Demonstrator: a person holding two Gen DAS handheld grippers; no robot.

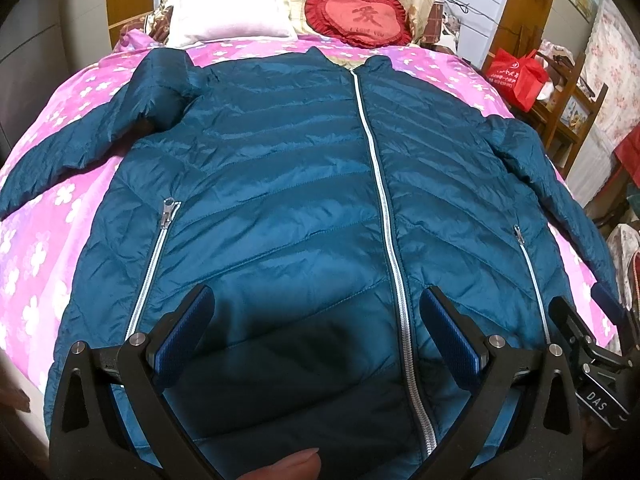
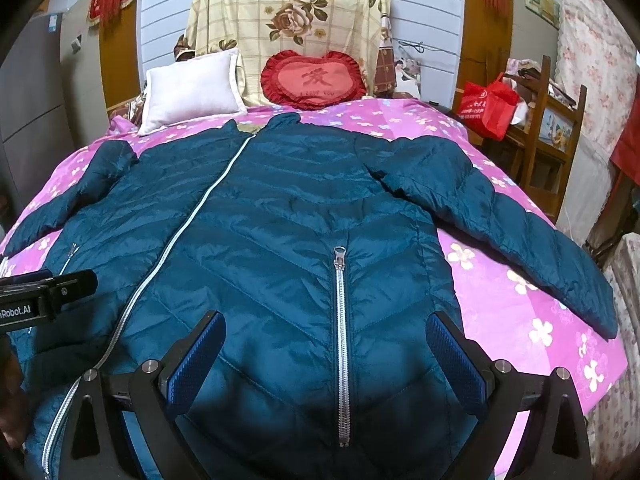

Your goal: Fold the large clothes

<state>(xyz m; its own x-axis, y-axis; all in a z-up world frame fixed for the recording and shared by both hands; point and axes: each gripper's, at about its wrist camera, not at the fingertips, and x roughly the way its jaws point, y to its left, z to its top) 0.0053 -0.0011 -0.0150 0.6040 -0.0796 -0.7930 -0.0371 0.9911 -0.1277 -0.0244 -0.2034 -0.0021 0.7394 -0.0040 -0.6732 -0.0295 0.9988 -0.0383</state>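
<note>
In the left wrist view the left gripper point(image 1: 316, 312) has its blue pads point(image 1: 188, 332) spread wide, and nothing lies between them; they hang over the hem end of a teal quilted puffer jacket point(image 1: 280, 184), whether clear of the cloth or brushing it I cannot tell. The main zipper point(image 1: 384, 208) runs up the frame just inside the right-hand pad. In the right wrist view the right gripper point(image 2: 326, 344) is equally wide and empty, straddling the pocket zipper point(image 2: 342, 344) at lower centre. The other tool shows as a black block at the left edge of that view.

The jacket lies front up, zipped, filling the middle of both frames on a pink flowered bedspread point(image 2: 520, 320). One sleeve point(image 2: 500, 216) stretches toward the right edge of the right view; the other sleeve point(image 1: 72, 152) runs to the left edge of the left view.

By my reading, folding has not begun. A good first move is probably to bring each sleeve across the chest, pinching near the cuff, as the slick padded shell may slip from a shallow grip. A white pillow point(image 2: 192, 92) and red heart cushion point(image 2: 314, 82) sit at the top, clear of the work.
</note>
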